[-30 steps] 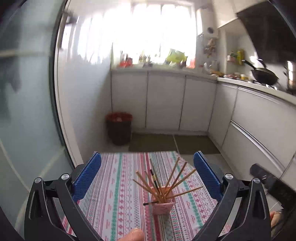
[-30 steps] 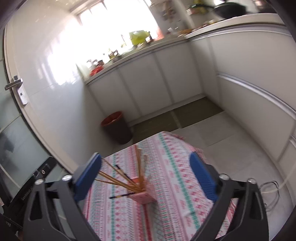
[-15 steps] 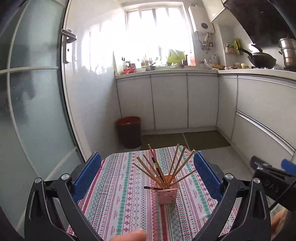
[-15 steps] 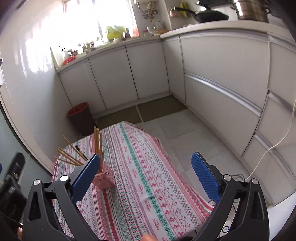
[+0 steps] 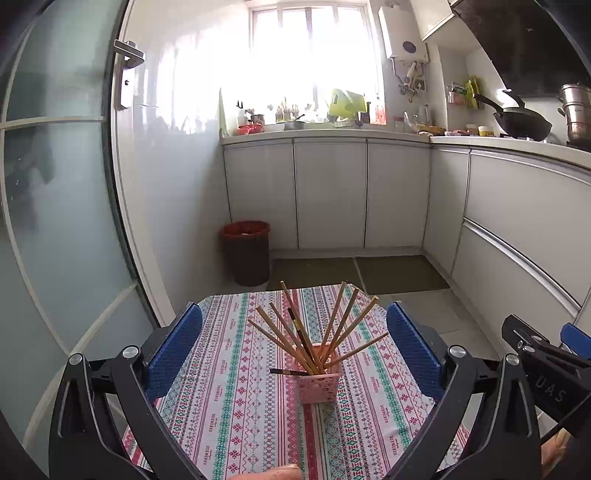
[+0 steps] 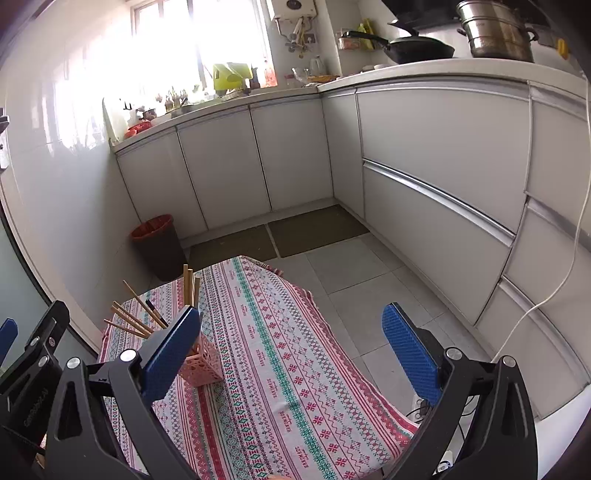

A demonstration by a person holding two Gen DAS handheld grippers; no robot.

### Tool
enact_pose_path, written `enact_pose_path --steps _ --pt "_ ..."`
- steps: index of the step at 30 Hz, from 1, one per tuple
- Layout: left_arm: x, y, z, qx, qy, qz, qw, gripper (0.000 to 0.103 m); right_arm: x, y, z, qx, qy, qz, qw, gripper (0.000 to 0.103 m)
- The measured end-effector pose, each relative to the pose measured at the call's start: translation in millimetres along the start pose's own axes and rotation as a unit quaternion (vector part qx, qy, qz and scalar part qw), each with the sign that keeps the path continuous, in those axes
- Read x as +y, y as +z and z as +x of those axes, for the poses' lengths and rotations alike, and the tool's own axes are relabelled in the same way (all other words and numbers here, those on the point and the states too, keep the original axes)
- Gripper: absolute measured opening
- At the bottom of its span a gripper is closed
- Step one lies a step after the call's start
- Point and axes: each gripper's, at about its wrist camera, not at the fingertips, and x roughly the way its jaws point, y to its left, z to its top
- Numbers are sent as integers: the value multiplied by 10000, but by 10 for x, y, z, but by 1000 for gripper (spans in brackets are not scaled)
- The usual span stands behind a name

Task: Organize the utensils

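A pink lattice holder (image 5: 318, 382) stands on the striped tablecloth (image 5: 236, 406) with several wooden chopsticks (image 5: 334, 325) fanned out of it; one dark chopstick (image 5: 282, 371) pokes sideways through its wall. My left gripper (image 5: 293, 354) is open and empty, held back from the holder with its blue pads either side of it in view. My right gripper (image 6: 291, 354) is open and empty above the cloth; the holder (image 6: 201, 365) sits behind its left pad (image 6: 170, 354), chopsticks (image 6: 133, 317) showing above. The right gripper shows at the left view's right edge (image 5: 546, 373).
A dark bin with a red liner (image 5: 245, 253) stands on the floor beyond the table, by a glass door (image 5: 55, 221). White cabinets (image 6: 443, 184) line the back and right, with a wok (image 6: 417, 48) and steel pot (image 6: 495, 33) on the counter.
Both cameras have tilted up and pulled back, so more of the kitchen shows. The right gripper has swung right, so the holder now sits at its left pad. Both stay open.
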Motion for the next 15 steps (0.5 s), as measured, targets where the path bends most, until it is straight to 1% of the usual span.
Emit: enact_pose_path --steps 15 --pt "50 -7 20 89 67 -47 9999 96 52 -22 -18 -37 20 -114 9999 96"
